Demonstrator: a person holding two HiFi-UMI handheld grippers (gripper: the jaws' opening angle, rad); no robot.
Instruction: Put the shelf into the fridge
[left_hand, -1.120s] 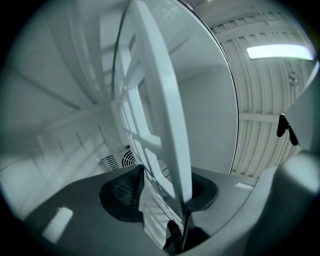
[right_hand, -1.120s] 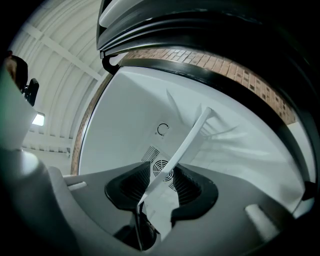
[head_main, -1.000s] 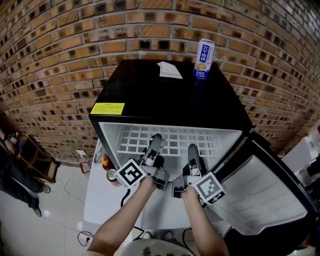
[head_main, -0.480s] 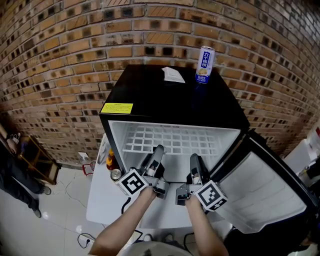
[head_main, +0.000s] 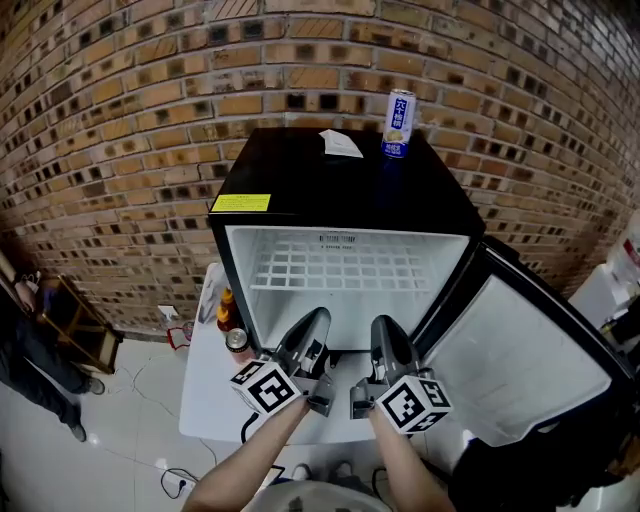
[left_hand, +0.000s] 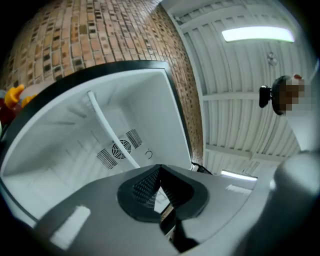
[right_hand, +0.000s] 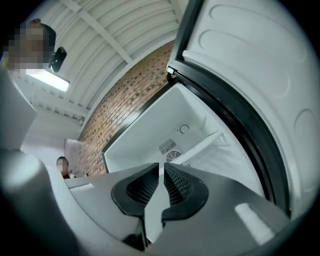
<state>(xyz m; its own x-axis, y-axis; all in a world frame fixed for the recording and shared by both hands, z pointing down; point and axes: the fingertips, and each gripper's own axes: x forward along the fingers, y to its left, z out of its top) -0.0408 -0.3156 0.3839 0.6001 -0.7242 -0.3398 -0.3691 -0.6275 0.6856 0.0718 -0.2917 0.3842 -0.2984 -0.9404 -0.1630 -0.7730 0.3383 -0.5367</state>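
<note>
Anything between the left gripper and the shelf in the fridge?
Nothing visible. The shelf sits inside the open fridge; the left gripper, shut and empty, hangs just outside, the door swung aside.

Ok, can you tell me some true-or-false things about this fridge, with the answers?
1. The fridge door is open. True.
2. The shelf lies on the floor. False: it sits inside the fridge.
3. A can stands on top of the fridge. True.
4. The left gripper holds the shelf. False: it is shut on nothing, out in front of the fridge.
</note>
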